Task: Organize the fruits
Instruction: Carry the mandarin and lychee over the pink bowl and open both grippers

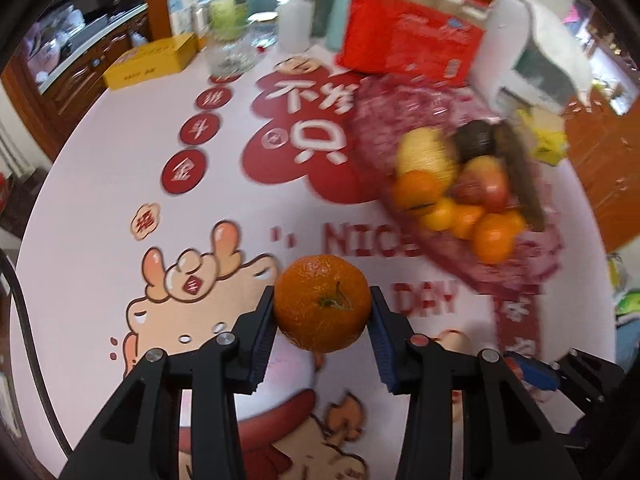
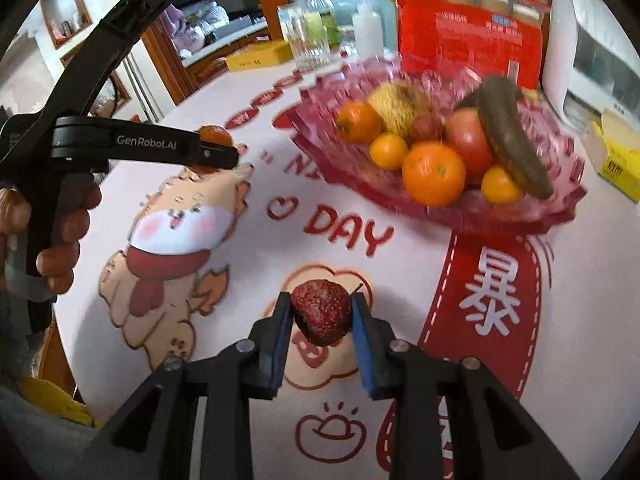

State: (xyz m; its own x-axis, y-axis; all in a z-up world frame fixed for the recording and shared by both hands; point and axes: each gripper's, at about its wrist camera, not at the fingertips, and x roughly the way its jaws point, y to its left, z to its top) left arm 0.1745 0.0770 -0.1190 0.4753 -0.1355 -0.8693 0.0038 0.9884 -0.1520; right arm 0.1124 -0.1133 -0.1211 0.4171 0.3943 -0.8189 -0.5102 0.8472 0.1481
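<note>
My left gripper [image 1: 322, 304] is shut on an orange tangerine [image 1: 322, 303], held above the printed tablecloth; the same tangerine [image 2: 215, 135] peeks out past the left gripper in the right wrist view. In the right wrist view my right gripper [image 2: 321, 312] is shut on a small dark red speckled fruit [image 2: 321, 312] held over the cloth. A pink glass fruit dish [image 2: 520, 216] stands ahead to the right, holding several oranges [image 2: 434, 172], an apple [image 2: 468, 140], a yellow fruit and a browned banana [image 2: 512, 136]. The same dish [image 1: 532, 256] lies right of the left gripper.
A red box [image 2: 468, 36], a white appliance [image 2: 592, 60], a yellow carton [image 2: 616, 156], bottles and glasses [image 2: 312, 40] and a flat yellow box [image 1: 152, 60] stand along the far side of the table. A person's hand [image 2: 60, 236] grips the left tool.
</note>
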